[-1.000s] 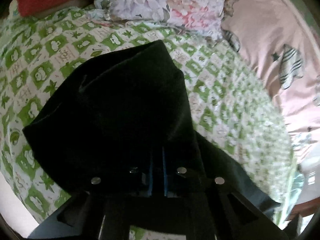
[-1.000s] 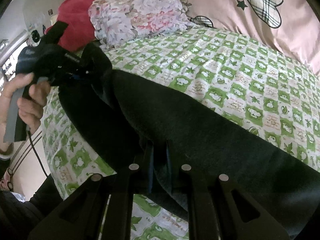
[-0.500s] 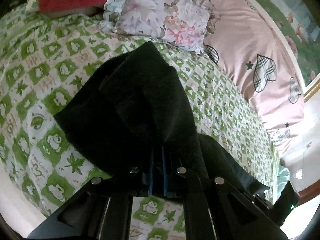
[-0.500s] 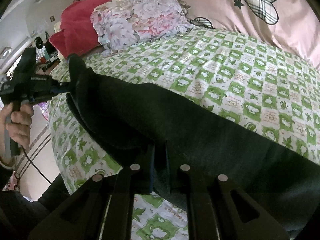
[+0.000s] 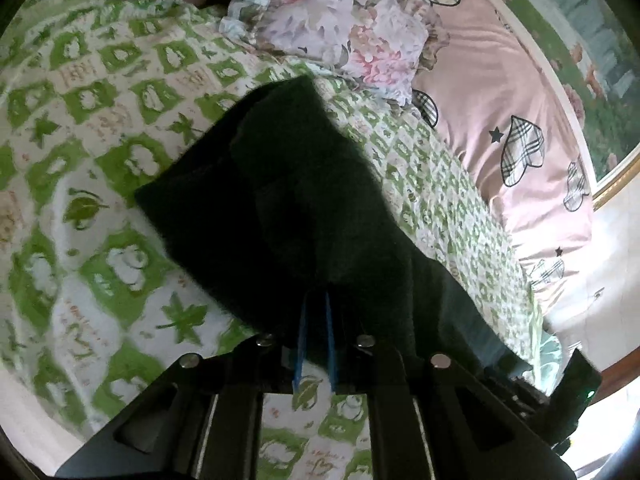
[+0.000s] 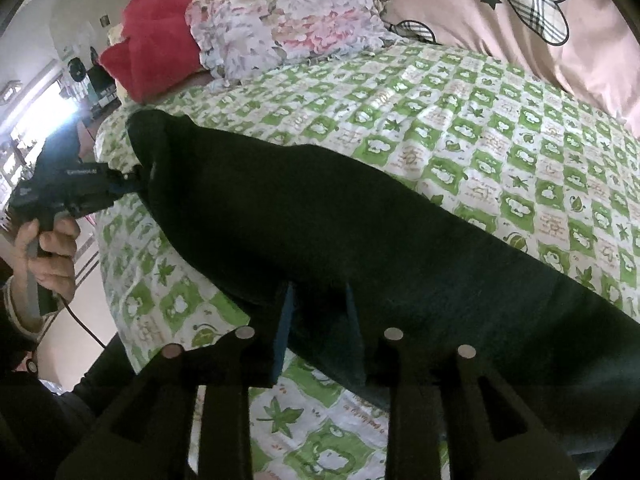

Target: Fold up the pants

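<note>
Midway through a fold, the left gripper [image 5: 314,344] pinches the pants [image 6: 340,240] at the bed's [image 6: 500,128] near edge, the right gripper [image 6: 316,332], jaws parted, straddling the hem, seemingly releasing next.

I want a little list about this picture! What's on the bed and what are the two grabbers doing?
surface: bed with a green and white sheet
clothing: dark pants lying across the sheet
left gripper: shut on one edge of the pants
right gripper: jaws apart, pants edge between the fingers
pillows: flowered pillow and red pillow at the far end
blanket: pink blanket with plaid hearts beside the sheet
</note>
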`<state>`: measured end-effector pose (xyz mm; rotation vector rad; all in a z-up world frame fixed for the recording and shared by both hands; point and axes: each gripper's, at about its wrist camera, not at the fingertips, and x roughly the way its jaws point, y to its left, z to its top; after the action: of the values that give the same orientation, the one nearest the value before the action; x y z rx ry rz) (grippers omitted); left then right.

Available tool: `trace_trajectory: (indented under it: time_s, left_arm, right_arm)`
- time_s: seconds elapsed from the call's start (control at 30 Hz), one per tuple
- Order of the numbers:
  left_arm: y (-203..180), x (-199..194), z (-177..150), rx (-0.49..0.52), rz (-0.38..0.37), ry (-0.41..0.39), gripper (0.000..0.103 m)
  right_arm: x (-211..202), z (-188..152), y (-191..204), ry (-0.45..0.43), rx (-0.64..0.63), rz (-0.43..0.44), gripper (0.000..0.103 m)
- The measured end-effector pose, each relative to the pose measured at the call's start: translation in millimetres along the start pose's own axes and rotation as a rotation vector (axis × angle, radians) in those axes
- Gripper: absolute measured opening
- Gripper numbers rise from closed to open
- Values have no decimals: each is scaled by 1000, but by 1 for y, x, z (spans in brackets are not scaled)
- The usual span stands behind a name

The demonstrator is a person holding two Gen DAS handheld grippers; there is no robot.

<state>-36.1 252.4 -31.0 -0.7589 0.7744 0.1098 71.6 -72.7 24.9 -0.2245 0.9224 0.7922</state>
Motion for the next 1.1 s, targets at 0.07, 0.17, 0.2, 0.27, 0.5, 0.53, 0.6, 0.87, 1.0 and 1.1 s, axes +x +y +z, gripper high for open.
trace_trajectory:
  time_s: [0.07, 0.17, 0.2, 0.27, 0.5, 0.53, 0.6, 0.87, 1.0, 1.1]
  left_arm:
    - [0, -8, -2, 7, 14, -1, 17]
    - [-1, -22, -2, 24, 47, -17, 45]
    - [-3, -29, -2, 29, 61, -30, 49]
    - [-4, -38, -1, 29, 66, -49, 55]
    - [-4, -51, 17, -27, 145, -45, 66]
    - [-3, -51, 20, -36, 152, -47, 68]
    - [1, -50, 25, -58, 192, -42, 72]
    - [31, -33, 37, -160, 245, 2, 73]
    - [38, -24, 36, -151, 258, 15, 73]
    - [45, -17, 35, -141, 265, 29, 73]
  right_arm:
    - [-5, 2, 1, -14, 6, 6, 33]
    - [-8, 7, 3, -30, 13, 17, 33]
    - [-9, 9, 3, -36, 15, 21, 33]
    - [-10, 15, 6, -49, 23, 32, 33]
    - [-3, 44, 11, -69, 45, 63, 35]
    - [-1, 48, 11, -72, 46, 63, 37]
    - [2, 61, 10, -82, 53, 54, 44]
    - [36, 110, -17, -36, 140, 66, 45]
    - [69, 127, -25, 28, 158, 94, 45]
    - [95, 132, -23, 88, 135, 119, 45]
